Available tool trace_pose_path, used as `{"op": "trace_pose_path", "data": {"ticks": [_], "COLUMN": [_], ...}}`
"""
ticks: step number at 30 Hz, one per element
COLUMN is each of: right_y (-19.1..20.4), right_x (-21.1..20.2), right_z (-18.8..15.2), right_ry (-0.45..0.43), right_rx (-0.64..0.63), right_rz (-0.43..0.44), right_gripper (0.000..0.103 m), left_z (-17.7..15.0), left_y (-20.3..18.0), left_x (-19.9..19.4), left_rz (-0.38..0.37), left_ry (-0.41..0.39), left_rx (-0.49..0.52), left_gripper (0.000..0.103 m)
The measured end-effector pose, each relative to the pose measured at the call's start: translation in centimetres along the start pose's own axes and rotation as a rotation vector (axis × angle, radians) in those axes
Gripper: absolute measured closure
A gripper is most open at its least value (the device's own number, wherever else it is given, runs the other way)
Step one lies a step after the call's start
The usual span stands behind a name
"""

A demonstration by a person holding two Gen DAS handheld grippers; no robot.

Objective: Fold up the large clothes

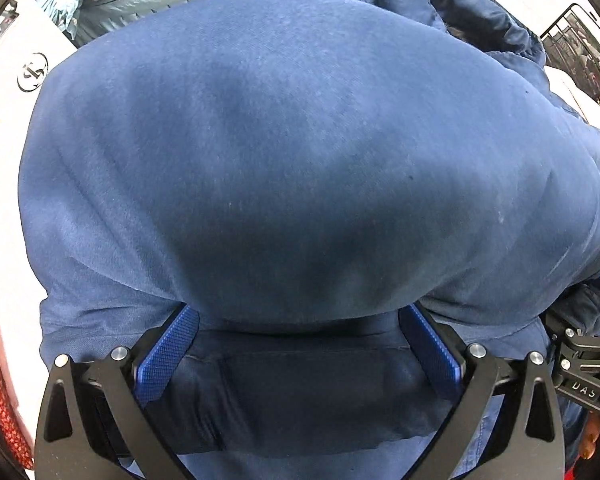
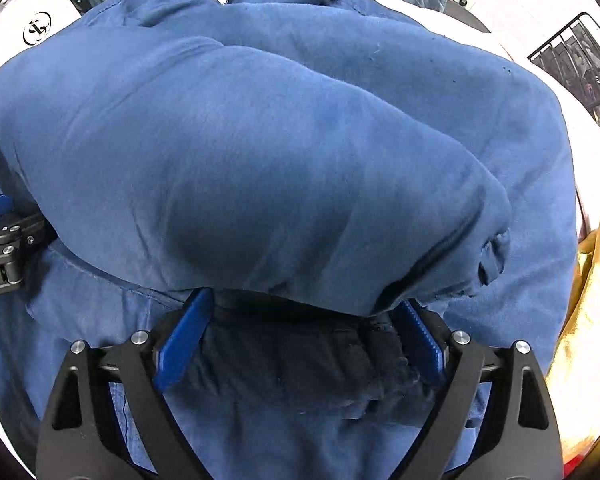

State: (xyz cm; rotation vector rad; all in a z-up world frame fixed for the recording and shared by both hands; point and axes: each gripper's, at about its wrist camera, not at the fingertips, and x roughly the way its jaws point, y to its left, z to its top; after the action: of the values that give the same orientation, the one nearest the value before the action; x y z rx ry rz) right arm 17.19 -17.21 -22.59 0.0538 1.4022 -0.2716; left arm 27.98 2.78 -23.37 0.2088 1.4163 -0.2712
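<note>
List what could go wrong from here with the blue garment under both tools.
1. The folded-over layer of the blue garment bulges rather than lying flat; it may spring back once let go.
2. Both the left tool and the right tool stand open with their tips under the fold's edge, so lifting away could drag cloth along.
3. The bunched cuff near the right tool may snag on a finger.
</note>
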Motion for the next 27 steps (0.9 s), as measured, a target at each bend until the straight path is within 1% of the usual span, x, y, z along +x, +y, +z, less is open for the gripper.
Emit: {"op": "trace_pose_path", "data": {"ticks": [2, 4, 5, 6, 8, 10, 12, 15, 17, 22, 25, 27], "right_y": [-0.1, -0.7, -1.1, -1.3, -1.8, -2.4, -3.3, -5.0, -6.1, -8.1, -8.5, -8.4], "right_x": [-1.2, -3.3, -4.7, -5.5, -6.7, -7.2, -7.9, -7.8, -7.4, -6.9, -6.9, -7.1], "right_z": [-0.3, -1.2, -2.1, -2.8, -4.6, -6.6, -8.5, -12.1, -14.2, -18.9, -20.9, -21.7], "right_ry": [-0.007, -0.079, -0.129, -0.152, -0.172, -0.172, -0.163, -0.142, -0.113, -0.038, -0.02, -0.02], "right_rx": [0.025, 0.076, 0.103, 0.111, 0.112, 0.111, 0.117, 0.149, 0.178, 0.215, 0.205, 0.182], "right_rz": [0.007, 0.045, 0.077, 0.09, 0.102, 0.109, 0.108, 0.105, 0.104, 0.126, 0.147, 0.156], "right_gripper": [0.016, 0.017, 0.017, 0.017, 0.017, 0.017, 0.017, 0.017, 0.017, 0.017, 0.017, 0.017], "left_z": [-0.9, -2.3, -2.9, -3.6, -5.6, -7.7, -9.5, -12.5, -14.8, -19.9, -23.0, -24.5], "left_y": [0.2, 0.3, 0.4, 0.5, 0.8, 1.0, 1.3, 2.2, 3.1, 7.3, 9.7, 10.8], "left_x": [-0.3, -1.5, -2.1, -2.8, -4.5, -6.1, -7.0, -8.0, -8.4, -8.3, -8.0, -8.4], "left_rz": [-0.003, -0.006, -0.001, 0.006, 0.013, 0.006, -0.009, -0.002, 0.003, -0.011, -0.038, -0.049], "left_ry": [-0.021, -0.059, -0.079, -0.104, -0.164, -0.21, -0.229, -0.216, -0.193, -0.132, -0.1, -0.102], "left_rx": [0.008, 0.008, 0.004, -0.002, -0.011, -0.01, -0.006, -0.008, -0.041, -0.189, -0.274, -0.3], "left_gripper": [0.004, 0.005, 0.005, 0.006, 0.006, 0.006, 0.006, 0.006, 0.006, 0.006, 0.006, 0.006]}}
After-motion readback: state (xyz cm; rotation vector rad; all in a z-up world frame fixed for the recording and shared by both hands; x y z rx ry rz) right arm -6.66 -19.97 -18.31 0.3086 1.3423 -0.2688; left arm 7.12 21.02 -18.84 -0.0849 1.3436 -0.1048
